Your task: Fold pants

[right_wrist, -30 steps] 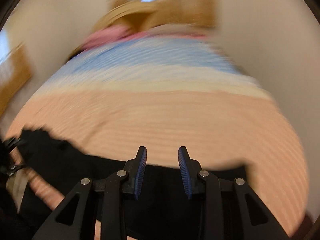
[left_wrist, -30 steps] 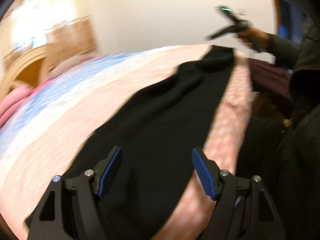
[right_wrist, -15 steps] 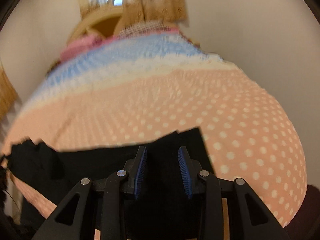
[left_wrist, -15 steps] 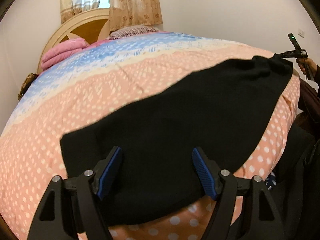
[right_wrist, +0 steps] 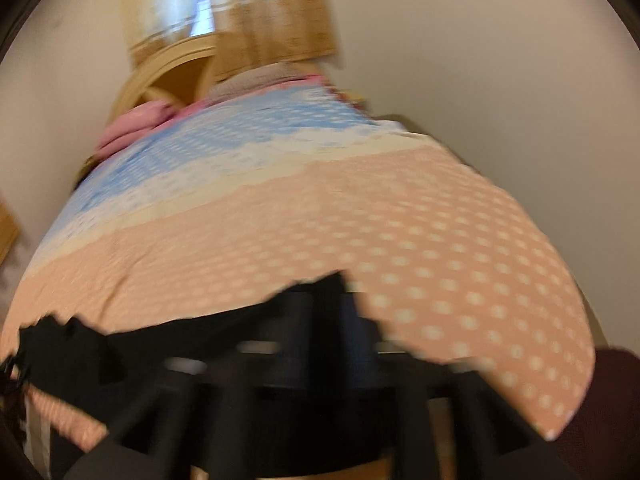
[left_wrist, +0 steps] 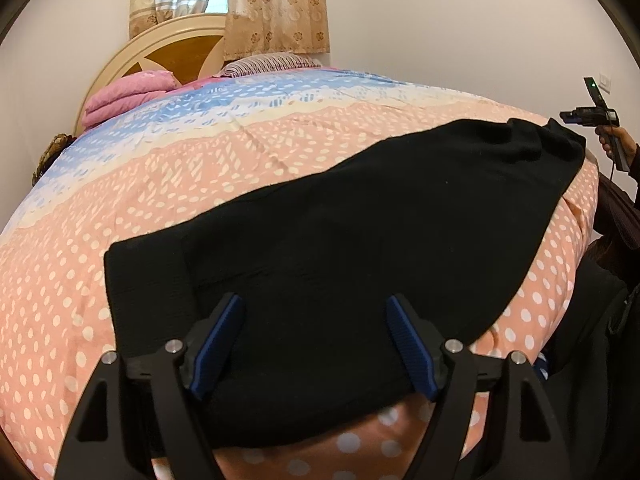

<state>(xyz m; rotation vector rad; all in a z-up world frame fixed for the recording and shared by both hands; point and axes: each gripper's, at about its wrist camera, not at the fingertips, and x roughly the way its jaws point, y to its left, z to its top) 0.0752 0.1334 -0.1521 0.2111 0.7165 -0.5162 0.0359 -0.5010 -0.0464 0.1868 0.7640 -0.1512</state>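
Black pants [left_wrist: 360,240] lie flat across the near end of the bed, stretched from lower left to upper right. My left gripper [left_wrist: 314,308] hovers over their near end with its blue pads [left_wrist: 218,336] wide apart and still opening a little. Cloth lies below them and nothing is pinched. In the left wrist view my right gripper [left_wrist: 576,114] is small at the pants' far end, held in a hand [left_wrist: 612,140]. The right wrist view is motion-blurred. There the right gripper [right_wrist: 320,316] has its jaws opening over the pants' end [right_wrist: 120,352], and they grip nothing.
The bed carries a pink dotted quilt [left_wrist: 160,184] that turns blue farther back. A folded pink blanket [left_wrist: 128,96] and a striped pillow [left_wrist: 272,64] lie by the headboard [left_wrist: 176,48]. Dark clothing of the person [left_wrist: 592,340] fills the right edge.
The left view swung round and dropped, then held still, and the pants now lie flat on the quilt. The right jaws went from a narrow gap to wide, and that view shifted and blurred.
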